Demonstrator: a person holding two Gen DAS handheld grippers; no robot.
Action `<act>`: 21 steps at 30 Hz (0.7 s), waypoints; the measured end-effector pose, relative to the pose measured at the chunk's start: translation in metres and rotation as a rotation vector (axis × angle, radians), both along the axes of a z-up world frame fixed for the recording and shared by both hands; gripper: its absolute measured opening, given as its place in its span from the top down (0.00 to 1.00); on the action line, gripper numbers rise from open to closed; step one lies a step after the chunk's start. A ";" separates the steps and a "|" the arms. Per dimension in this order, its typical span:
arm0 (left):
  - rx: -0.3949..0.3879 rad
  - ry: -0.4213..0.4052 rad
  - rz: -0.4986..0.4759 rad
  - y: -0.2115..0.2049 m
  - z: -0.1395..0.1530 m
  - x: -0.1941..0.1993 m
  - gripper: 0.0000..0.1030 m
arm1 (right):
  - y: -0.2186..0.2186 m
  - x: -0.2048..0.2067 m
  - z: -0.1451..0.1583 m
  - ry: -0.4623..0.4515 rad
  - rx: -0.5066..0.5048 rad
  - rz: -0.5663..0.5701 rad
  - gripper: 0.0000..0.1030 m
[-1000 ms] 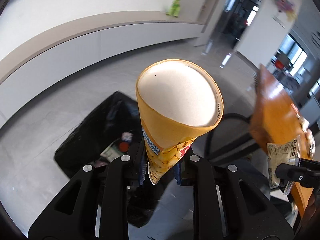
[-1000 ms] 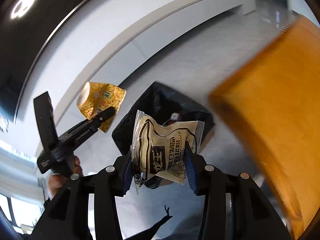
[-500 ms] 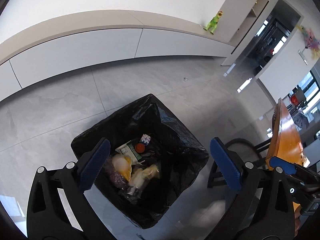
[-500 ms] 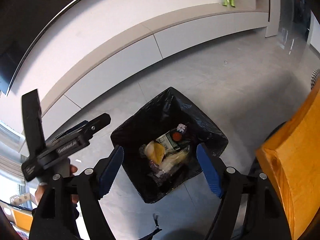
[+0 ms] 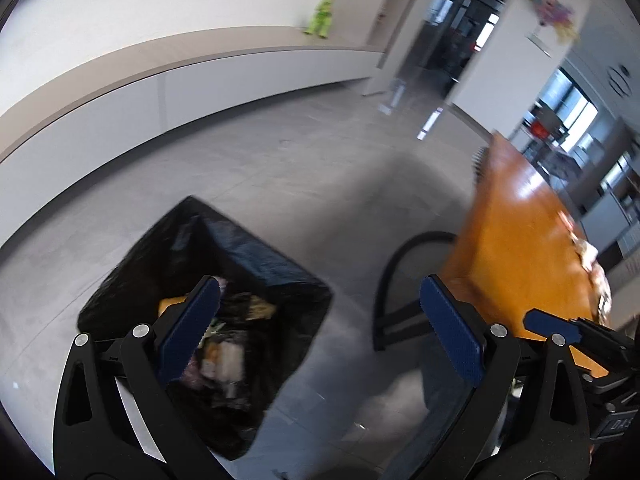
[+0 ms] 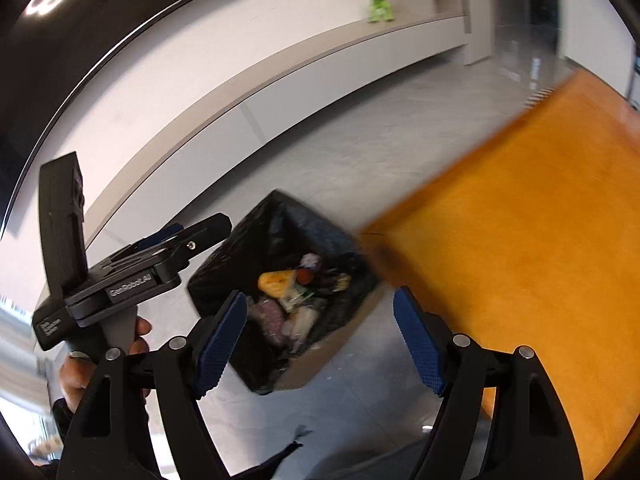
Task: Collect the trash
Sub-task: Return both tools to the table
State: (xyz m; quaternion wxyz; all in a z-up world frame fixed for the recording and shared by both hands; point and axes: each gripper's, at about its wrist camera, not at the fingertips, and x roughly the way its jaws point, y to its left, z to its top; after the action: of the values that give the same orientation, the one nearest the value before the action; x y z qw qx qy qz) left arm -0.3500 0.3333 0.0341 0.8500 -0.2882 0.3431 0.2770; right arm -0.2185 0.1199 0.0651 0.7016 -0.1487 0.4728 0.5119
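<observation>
A bin lined with a black bag [image 5: 256, 248] stands on the grey floor, with several pieces of trash inside [image 5: 224, 356]. It also shows in the right wrist view [image 6: 288, 224], holding a yellow wrapper [image 6: 276, 282] and other litter. My left gripper [image 5: 316, 332] is open and empty above the bin's right side. My right gripper [image 6: 318, 340] is open and empty above the bin. The left gripper's body [image 6: 132, 276] shows at the left of the right wrist view.
An orange wooden table [image 5: 516, 240] stands right of the bin, with small items [image 5: 588, 256] on its far edge; it also fills the right of the right wrist view [image 6: 520, 220]. A black chair frame [image 5: 394, 276] sits beside it. A low white cabinet [image 5: 200, 80] lines the wall.
A second ago the left gripper held a yellow paper cone and the right a snack bag; both were dropped into the bin. Since then both views have swung toward the table.
</observation>
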 end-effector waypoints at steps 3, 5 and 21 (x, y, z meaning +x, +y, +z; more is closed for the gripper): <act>0.015 -0.008 -0.096 -0.023 0.010 0.037 0.06 | -0.035 0.028 0.005 -0.008 0.010 -0.092 0.26; 0.018 -0.013 -0.168 -0.040 0.015 0.066 0.06 | -0.057 0.048 0.007 -0.014 0.012 -0.158 0.26; 0.057 0.049 -0.584 -0.174 0.034 0.266 0.06 | -0.268 0.239 0.011 0.002 -0.048 -0.789 0.21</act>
State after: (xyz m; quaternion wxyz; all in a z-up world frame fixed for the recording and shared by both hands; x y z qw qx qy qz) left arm -0.0842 0.1589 0.0683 0.8929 -0.1464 0.4241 0.0373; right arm 0.0209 -0.1476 0.0763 0.8403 0.0285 0.5061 0.1920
